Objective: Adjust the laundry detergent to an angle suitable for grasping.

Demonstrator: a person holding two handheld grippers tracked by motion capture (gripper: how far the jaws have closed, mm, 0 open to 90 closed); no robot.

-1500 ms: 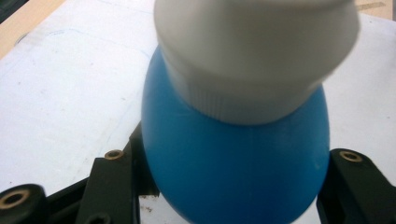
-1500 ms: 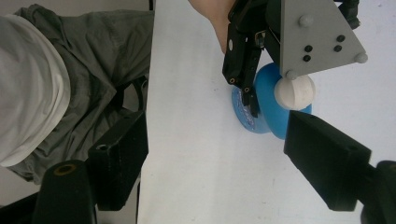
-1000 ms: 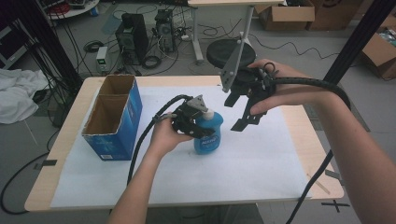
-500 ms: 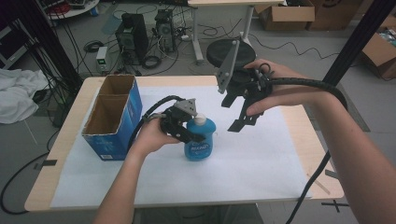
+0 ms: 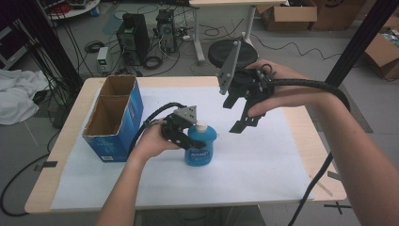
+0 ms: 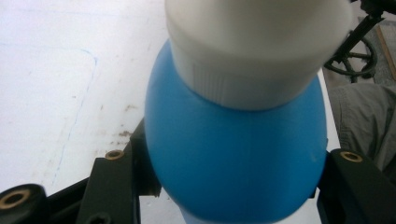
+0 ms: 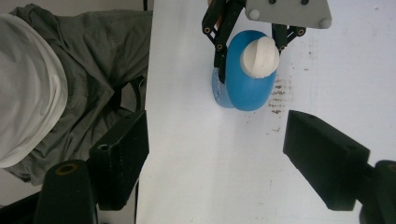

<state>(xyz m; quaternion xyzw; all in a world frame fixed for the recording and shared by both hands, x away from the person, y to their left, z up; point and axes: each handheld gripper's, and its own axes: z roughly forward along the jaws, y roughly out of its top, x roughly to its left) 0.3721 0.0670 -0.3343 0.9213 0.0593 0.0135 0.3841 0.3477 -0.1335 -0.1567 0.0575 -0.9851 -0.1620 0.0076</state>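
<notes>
On the desk, beside the open blue box, my left hand-held gripper clamps the upright blue bottle (white cap on); my right hand-held gripper hovers above, jaws spread.

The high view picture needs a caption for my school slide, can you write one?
Left gripper clamps a blue bottle standing beside a cardboard box; right gripper hangs open above.
</notes>
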